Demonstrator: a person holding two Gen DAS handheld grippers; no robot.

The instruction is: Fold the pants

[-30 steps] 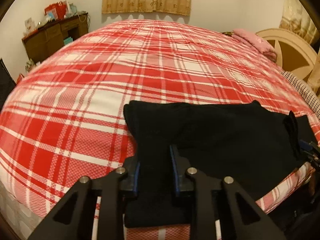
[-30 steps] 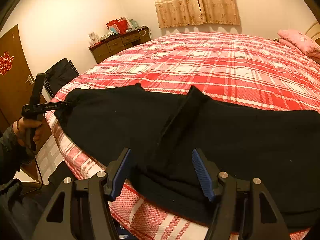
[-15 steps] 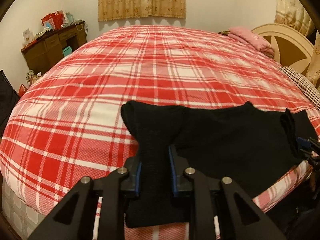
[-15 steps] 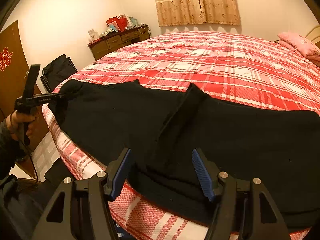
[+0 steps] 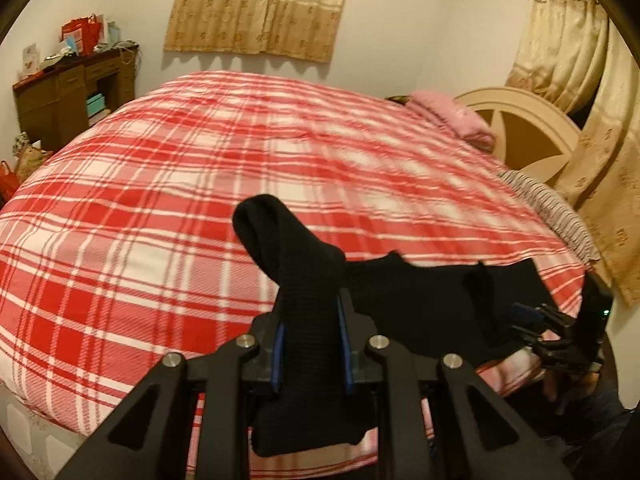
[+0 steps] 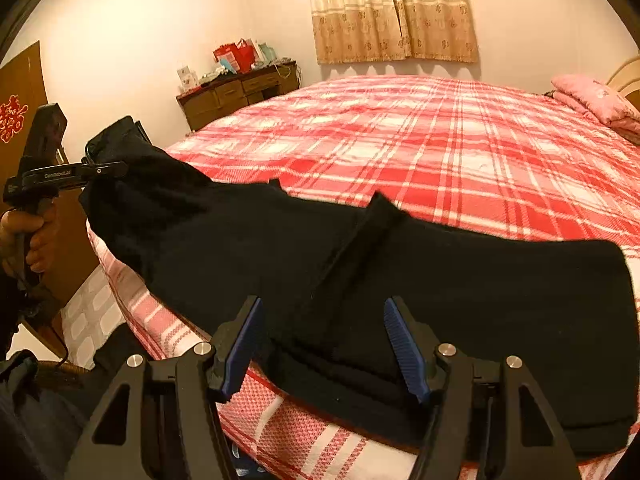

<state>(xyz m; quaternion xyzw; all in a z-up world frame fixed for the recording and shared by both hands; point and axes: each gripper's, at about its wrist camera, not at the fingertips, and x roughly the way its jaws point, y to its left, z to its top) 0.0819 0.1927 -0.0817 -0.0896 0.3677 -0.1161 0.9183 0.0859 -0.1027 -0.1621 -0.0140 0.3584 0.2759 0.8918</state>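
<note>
Both wrist views low at bed (image 5: 140, 216) edge, facing curtained wall; share pants (image 6: 460, 280).

A red-and-white plaid bedspread (image 5: 168, 216) covers the wide bed, with a folded pink blanket (image 5: 452, 120) near the cream headboard (image 5: 532, 136) and a striped pillow (image 5: 552, 212) just beside it. Beige patterned curtains (image 6: 394, 12) hang on the far wall, and another gold drape (image 5: 592, 92) falls behind the headboard. A dark wooden desk (image 6: 240, 94) in the corner carries red gift bags (image 6: 236, 54) and cards, while a brown door (image 6: 20, 96) bears a red paper emblem.
</note>
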